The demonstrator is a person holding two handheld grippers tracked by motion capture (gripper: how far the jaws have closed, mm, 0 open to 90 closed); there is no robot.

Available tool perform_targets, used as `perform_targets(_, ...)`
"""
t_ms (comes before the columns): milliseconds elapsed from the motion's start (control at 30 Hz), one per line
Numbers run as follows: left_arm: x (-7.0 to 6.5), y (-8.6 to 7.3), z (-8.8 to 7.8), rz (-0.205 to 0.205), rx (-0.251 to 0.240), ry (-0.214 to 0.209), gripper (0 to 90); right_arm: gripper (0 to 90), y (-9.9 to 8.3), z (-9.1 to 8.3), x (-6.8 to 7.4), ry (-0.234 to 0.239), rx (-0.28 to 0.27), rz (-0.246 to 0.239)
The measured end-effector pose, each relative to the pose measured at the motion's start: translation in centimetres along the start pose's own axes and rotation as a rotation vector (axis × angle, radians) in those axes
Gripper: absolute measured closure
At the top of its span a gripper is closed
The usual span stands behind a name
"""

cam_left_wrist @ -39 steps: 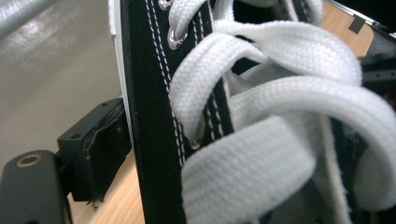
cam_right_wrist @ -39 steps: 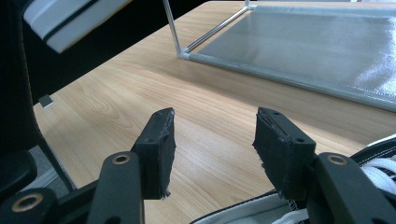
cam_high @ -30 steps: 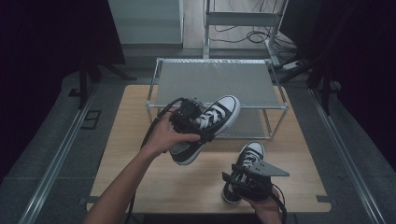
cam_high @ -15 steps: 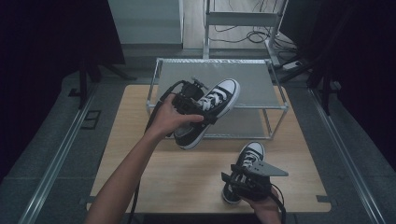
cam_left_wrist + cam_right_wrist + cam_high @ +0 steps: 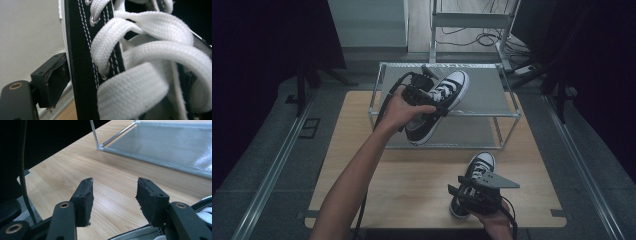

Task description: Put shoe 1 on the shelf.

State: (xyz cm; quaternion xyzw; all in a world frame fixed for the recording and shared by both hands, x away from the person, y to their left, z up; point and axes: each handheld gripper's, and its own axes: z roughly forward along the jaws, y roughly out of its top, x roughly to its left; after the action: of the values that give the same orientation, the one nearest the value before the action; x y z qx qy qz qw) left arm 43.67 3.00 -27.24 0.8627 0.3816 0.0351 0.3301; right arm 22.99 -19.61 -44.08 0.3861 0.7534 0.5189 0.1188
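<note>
High view is showing the left gripper [image 5: 428,96] clamping a sneaker [image 5: 439,102], toe pointing up-right over the rack's top shelf [image 5: 484,95], right gripper [image 5: 113,197] idling open

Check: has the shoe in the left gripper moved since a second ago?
Yes. The held shoe has gone up the high view, from the rack's front edge to over the metal rack top shelf.

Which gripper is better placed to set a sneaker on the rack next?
Left. The left gripper already grips a sneaker lifted at the rack's top shelf; the right gripper stands open over the other sneaker on the table.
</note>
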Motion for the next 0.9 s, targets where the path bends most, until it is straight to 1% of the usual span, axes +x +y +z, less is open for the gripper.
perform_targets(33, 0.0, 0.0, 0.0, 0.000, 0.000, 0.000, 13.7, 47.0, 0.0, 0.0, 0.0, 0.000, 0.000, 0.000)
perform_targets(100, 0.4, 0.8, 0.2, -0.015, 0.011, 0.021, 13.7, 47.0, 0.0, 0.0, 0.0, 0.000, 0.001, -0.002)
perform_targets(133, 0.4, 0.8, 0.2, -0.015, 0.011, 0.021, 13.7, 47.0, 0.0, 0.0, 0.0, 0.000, 0.002, -0.001)
perform_targets(167, 0.6, 1.0, 0.2, -0.009, 0.024, 0.026, 13.7, 47.0, 0.0, 0.0, 0.0, 0.000, 0.002, -0.001)
perform_targets(233, 1.0, 1.9, 0.4, -0.025, 0.029, 0.037, 13.7, 47.0, 0.1, 0.1, 0.0, 0.001, 0.000, 0.000)
perform_targets(267, 1.0, 1.9, 0.4, -0.025, 0.029, 0.037, 13.7, 47.0, 0.1, 0.1, 0.0, 0.001, 0.000, 0.000)
perform_targets(333, 1.2, 2.5, 0.4, -0.041, 0.020, 0.059, 13.7, 47.0, 0.1, 0.1, 0.0, 0.004, 0.004, -0.001)
perform_targets(400, 1.6, 3.0, 0.5, -0.064, 0.018, 0.064, 13.7, 46.9, 0.1, 0.2, 0.1, 0.008, 0.007, -0.005)
perform_targets(467, 1.9, 3.5, 0.7, -0.079, 0.015, 0.068, 13.7, 46.8, 0.1, 0.2, 0.1, 0.009, 0.008, -0.005)
perform_targets(567, 2.6, 4.3, 1.0, -0.114, 0.019, 0.096, 13.7, 46.8, 0.0, 0.2, -0.1, 0.005, 0.003, 0.002)
perform_targets(633, 2.8, 4.7, 1.1, -0.128, 0.025, 0.102, 13.7, 46.8, 0.0, 0.2, -0.1, 0.003, 0.002, 0.004)
perform_targets(667, 2.8, 4.7, 1.1, -0.128, 0.025, 0.102, 13.7, 46.8, 0.0, 0.2, -0.1, 0.003, 0.003, 0.004)
perform_targets(733, 3.2, 5.2, 1.3, -0.154, 0.019, 0.103, 13.7, 46.8, 0.0, 0.2, -0.1, 0.004, 0.003, 0.003)
perform_targets(767, 3.2, 5.2, 1.3, -0.154, 0.019, 0.103, 13.7, 46.8, 0.0, 0.2, -0.1, 0.004, 0.004, 0.002)
perform_targets(833, 3.6, 5.5, 1.4, -0.188, 0.010, 0.110, 13.7, 46.8, 0.0, 0.2, -0.1, 0.005, 0.005, 0.003)
perform_targets(900, 4.0, 5.7, 1.5, -0.209, 0.009, 0.123, 13.7, 46.8, 0.0, 0.2, -0.1, 0.004, 0.005, 0.004)
